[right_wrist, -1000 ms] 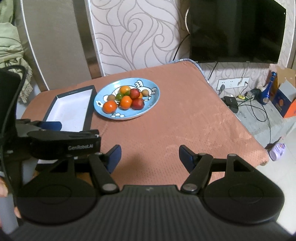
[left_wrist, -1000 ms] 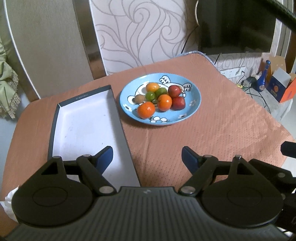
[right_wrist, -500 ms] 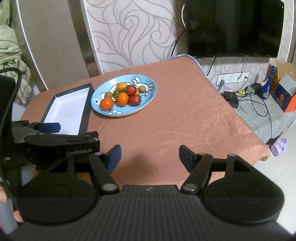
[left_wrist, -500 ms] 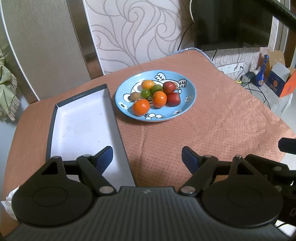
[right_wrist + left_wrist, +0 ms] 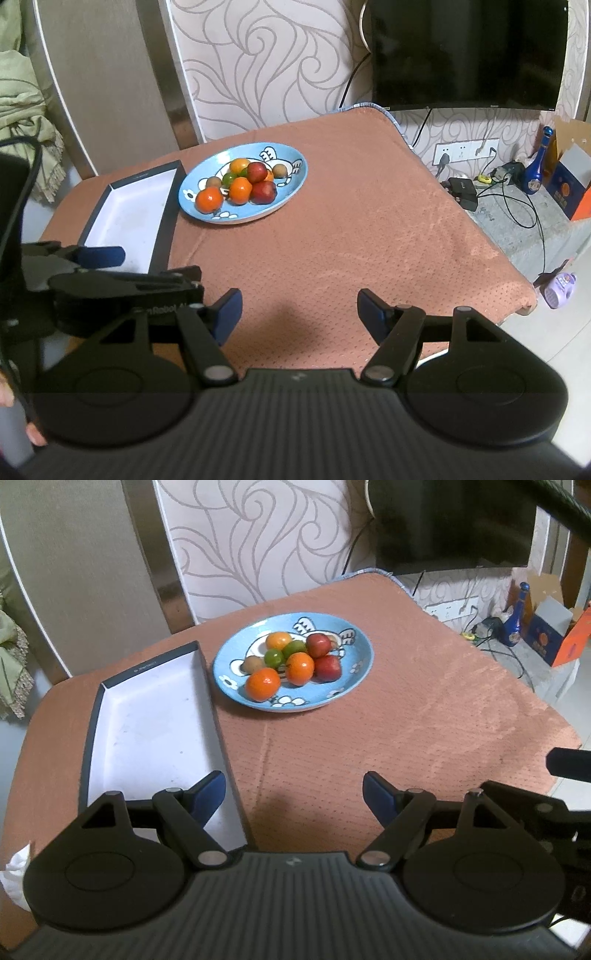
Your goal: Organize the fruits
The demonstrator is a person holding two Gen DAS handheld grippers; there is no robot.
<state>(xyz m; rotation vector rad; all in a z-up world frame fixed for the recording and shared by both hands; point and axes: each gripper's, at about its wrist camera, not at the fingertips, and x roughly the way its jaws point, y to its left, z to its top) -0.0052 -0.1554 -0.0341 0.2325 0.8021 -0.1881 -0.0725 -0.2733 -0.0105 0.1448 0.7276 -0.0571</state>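
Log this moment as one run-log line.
left tongs: open, empty | right tongs: open, empty | fruits: all on blue plate | box: empty | phase: pre-grasp
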